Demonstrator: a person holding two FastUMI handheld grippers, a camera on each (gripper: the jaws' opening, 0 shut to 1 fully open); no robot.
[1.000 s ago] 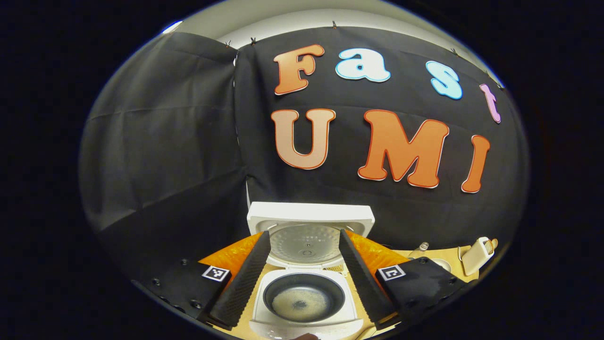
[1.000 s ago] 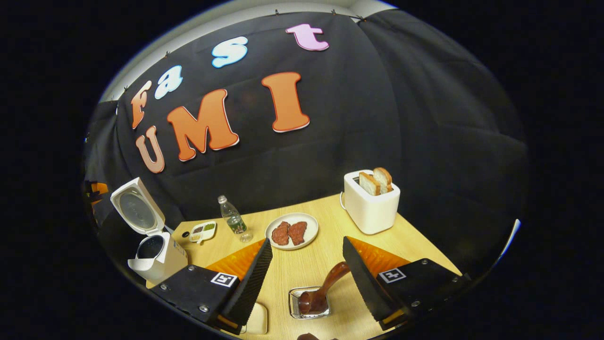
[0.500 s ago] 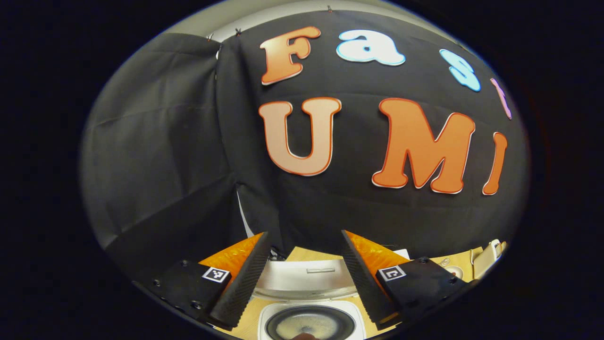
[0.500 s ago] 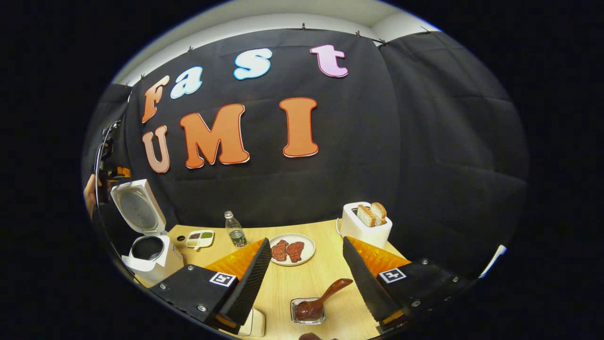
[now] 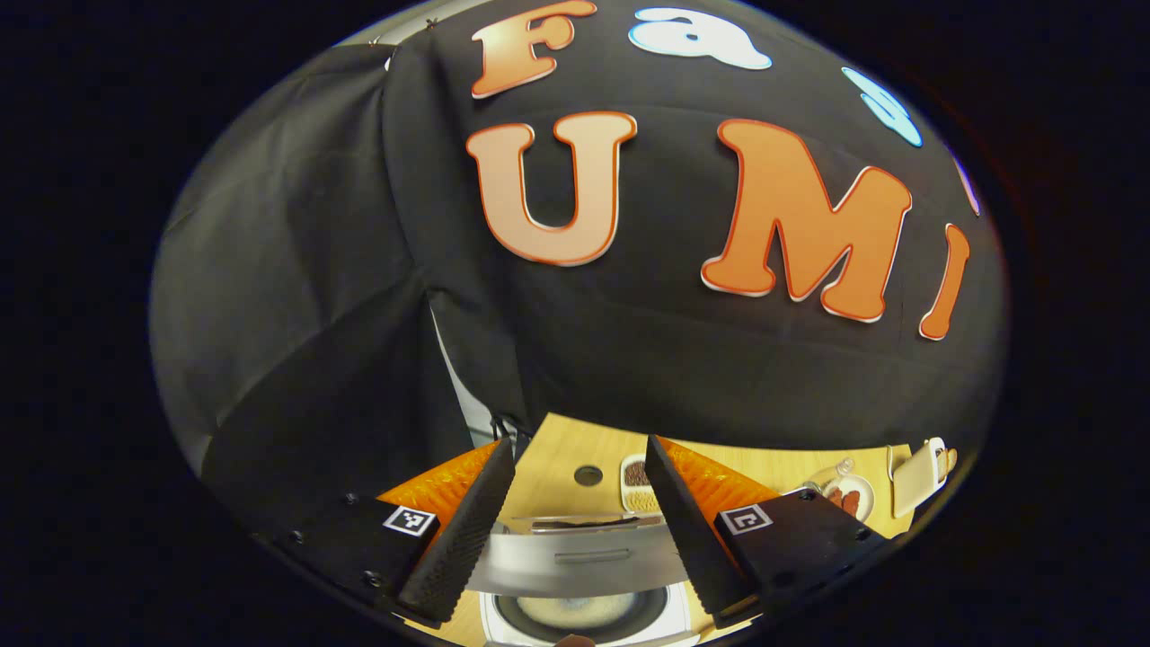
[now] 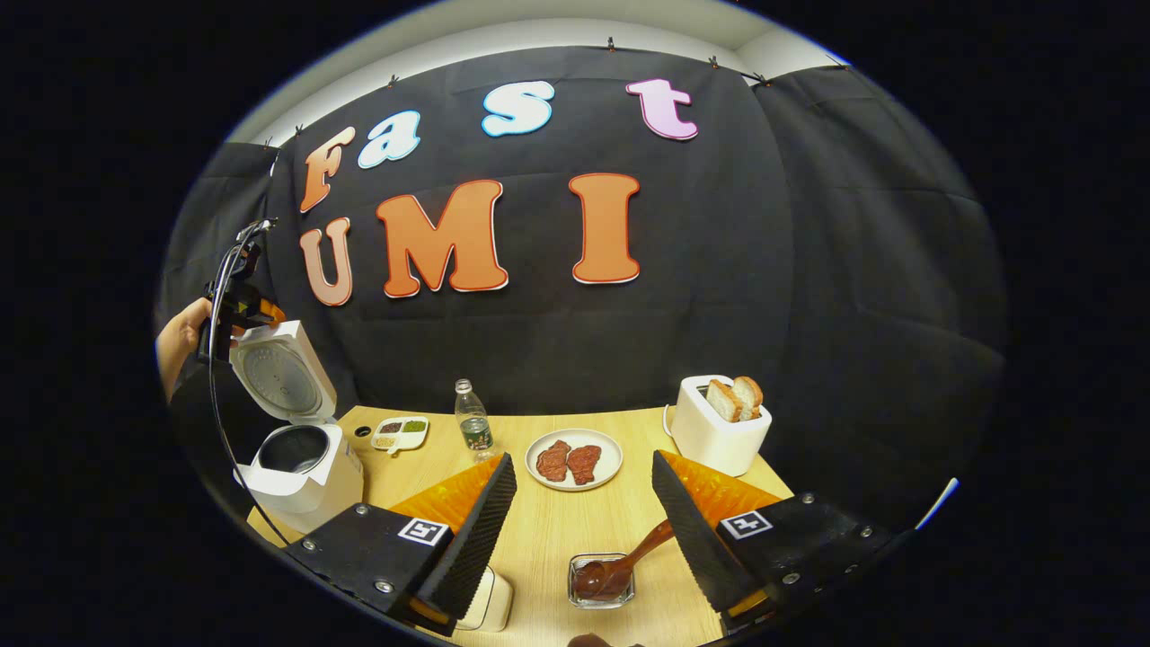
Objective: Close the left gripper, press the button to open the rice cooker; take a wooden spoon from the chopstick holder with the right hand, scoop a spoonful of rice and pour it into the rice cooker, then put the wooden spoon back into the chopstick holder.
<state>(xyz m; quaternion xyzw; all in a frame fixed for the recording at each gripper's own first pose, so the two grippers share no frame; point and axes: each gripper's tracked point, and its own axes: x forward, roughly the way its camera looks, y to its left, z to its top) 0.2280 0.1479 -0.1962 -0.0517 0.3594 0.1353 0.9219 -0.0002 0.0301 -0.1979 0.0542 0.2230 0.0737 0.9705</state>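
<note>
The white rice cooker [image 6: 301, 476] stands open at the table's left end, its lid [image 6: 280, 376] upright. A hand [image 6: 180, 334] holds my left gripper [image 6: 235, 310] at the lid's top edge. In the left gripper view that gripper [image 5: 579, 447] is open, with the lid's top edge [image 5: 575, 557] between its fingers and the inner pot [image 5: 575, 613] with rice below. My right gripper [image 6: 584, 460] is open and holds nothing. Below it the brown wooden spoon [image 6: 629, 562] rests bowl-down in the small metal chopstick holder [image 6: 573, 584], its handle leaning toward the right finger.
On the wooden table [image 6: 557, 530] stand a water bottle [image 6: 473, 427], a plate of meat [image 6: 575, 458], a white toaster [image 6: 719, 424] with bread, and a small sectioned dish [image 6: 400, 432]. A white container [image 6: 491, 598] sits by the right gripper's left finger. Black cloth walls the booth.
My left gripper rose and moved forward over the open lid, so the lid's top edge now lies between its fingers. The right gripper shifted slightly; the spoon stays in the holder.
</note>
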